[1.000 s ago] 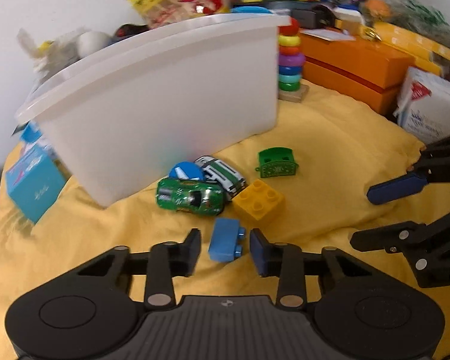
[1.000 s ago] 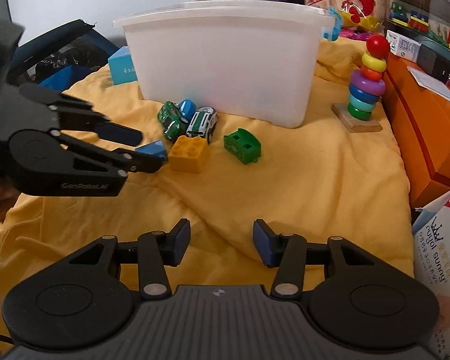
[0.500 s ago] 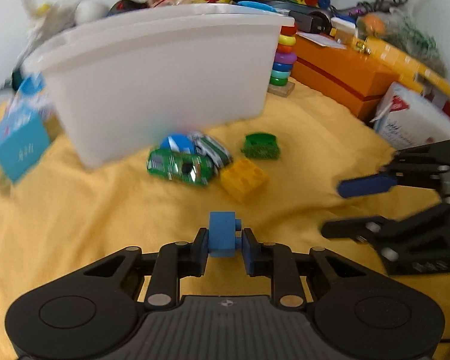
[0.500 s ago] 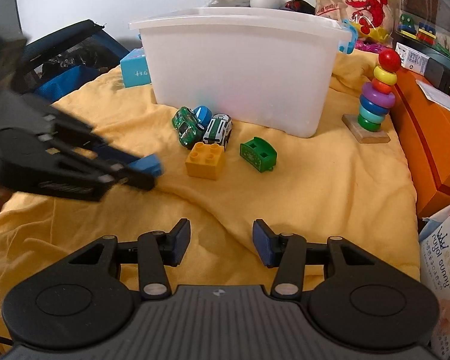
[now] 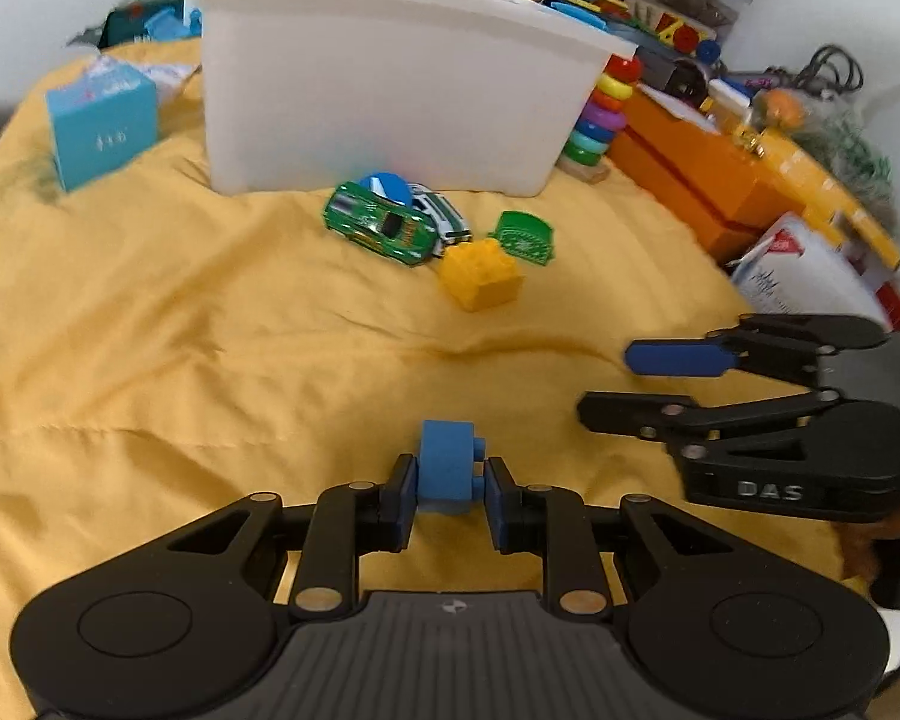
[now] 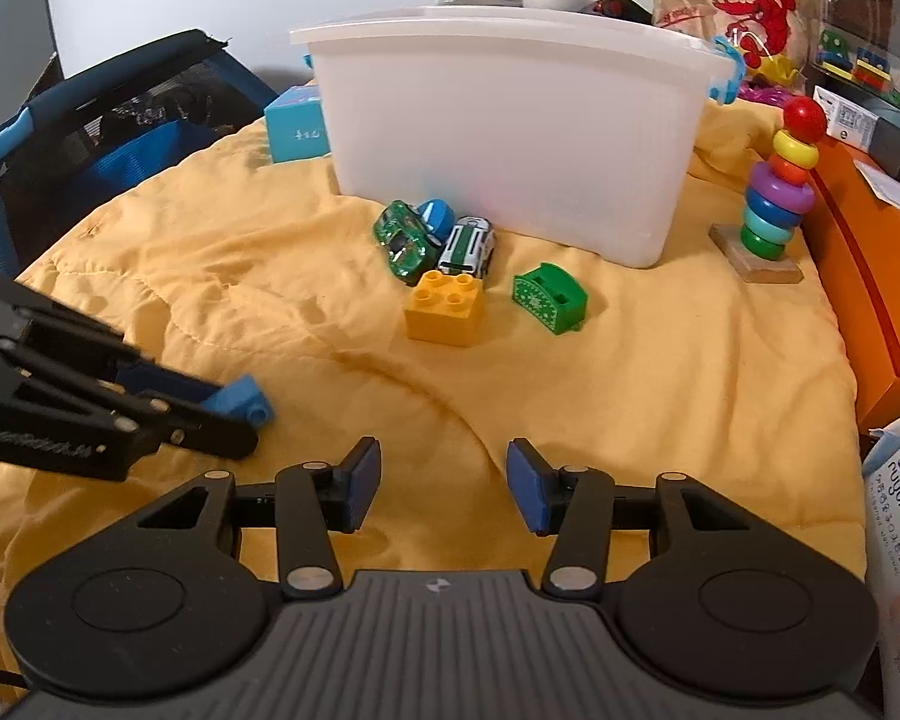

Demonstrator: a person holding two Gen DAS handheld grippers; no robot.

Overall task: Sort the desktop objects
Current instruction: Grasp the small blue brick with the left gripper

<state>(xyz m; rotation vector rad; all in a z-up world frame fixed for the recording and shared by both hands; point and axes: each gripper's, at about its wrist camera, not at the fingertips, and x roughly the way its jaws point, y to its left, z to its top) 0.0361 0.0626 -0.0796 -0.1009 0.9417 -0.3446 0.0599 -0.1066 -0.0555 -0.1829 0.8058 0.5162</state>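
1. A yellow quilted cloth [image 6: 630, 396] covers the surface that carries everything; whether a tabletop or a bed lies under it cannot be told.
2. A white plastic bin [image 6: 510, 138] stands upright toward the far edge of the cloth, its inside hidden from both views.
3. Orange boxes [image 5: 708, 174] run along the right edge of the cloth, with a light blue carton [image 5: 99, 123] near the far left corner, beside the bin.
4. The left hand-held gripper [image 5: 449, 480] is clenched on a blue toy brick [image 5: 447, 459], held between its two blue pads above the near part of the cloth, well apart from the other toys.
5. The right hand-held gripper [image 6: 444, 480] hangs over the near right part of the cloth with its fingers spread wide and nothing between them.
6. A rainbow ring stacker [image 6: 774, 186] stands upright just beside the bin's right end, near the orange boxes.
7. A yellow toy brick [image 6: 444, 306] lies studs up in front of the bin, mid-cloth.
8. A green toy car [image 6: 403, 239] and a white-and-green toy car [image 6: 467, 246] lie just behind the yellow brick, close against the bin wall, with a small blue round piece [image 6: 437, 217] between them.
9. A small green toy wagon [image 6: 549, 299] sits just to the right of the yellow brick.
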